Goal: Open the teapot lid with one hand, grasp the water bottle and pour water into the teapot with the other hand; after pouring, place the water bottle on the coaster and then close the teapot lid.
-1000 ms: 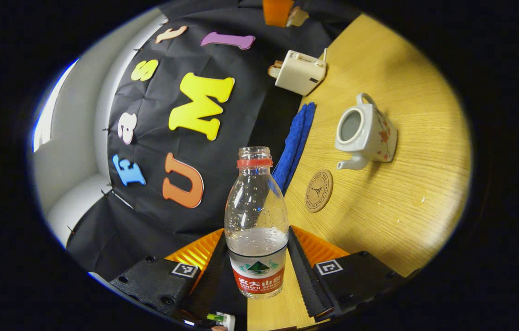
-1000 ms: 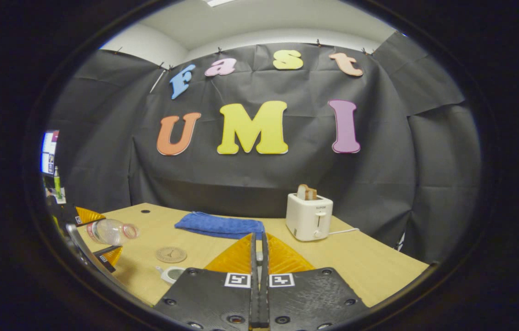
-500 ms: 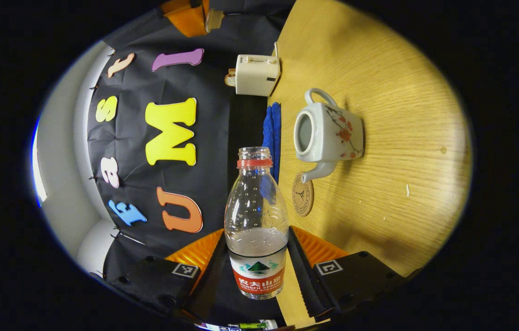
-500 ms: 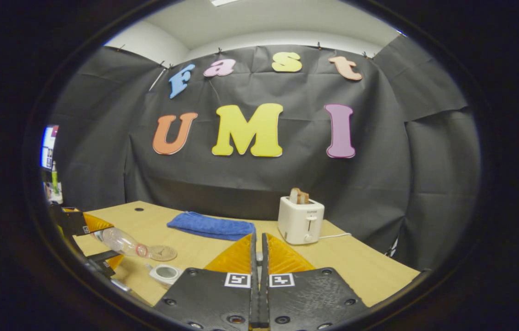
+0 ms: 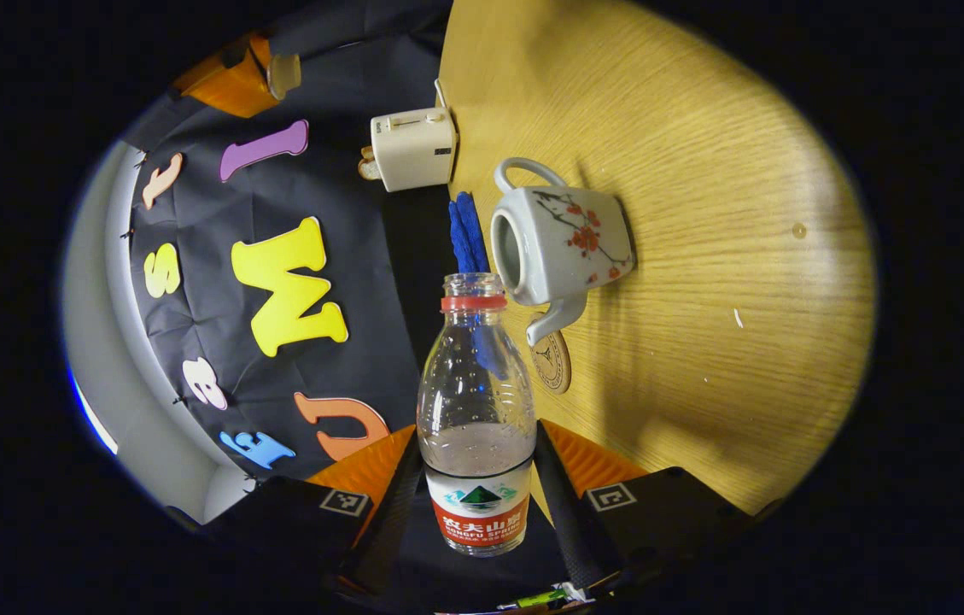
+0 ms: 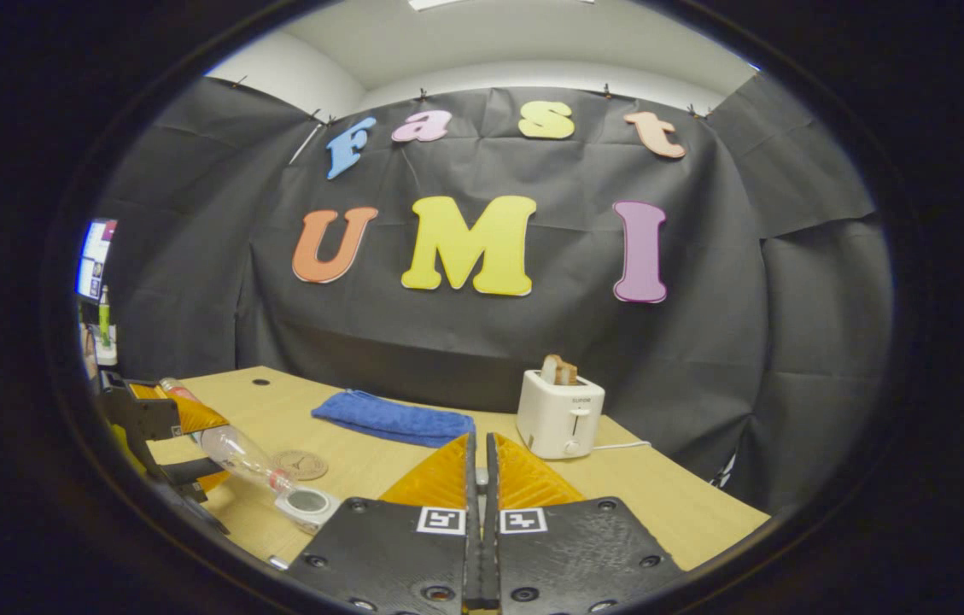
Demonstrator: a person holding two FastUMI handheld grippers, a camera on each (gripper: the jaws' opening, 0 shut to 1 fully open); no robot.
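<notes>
My left gripper is shut on a clear water bottle with a red neck ring and no cap, a little water inside. The bottle's mouth sits close to the open top of the white flowered teapot. In the right gripper view the bottle slants down onto the teapot's rim. A round coaster lies just past the spout. My right gripper is shut high above the table; in the left gripper view it holds the pale teapot lid.
A white toaster with bread in it stands at the back of the wooden table. A folded blue cloth lies along the back edge, left of the toaster. The black booth wall rises behind them.
The left gripper has tipped the bottle further and carried its mouth up to the teapot's opening. The right gripper stays shut and has hardly moved.
</notes>
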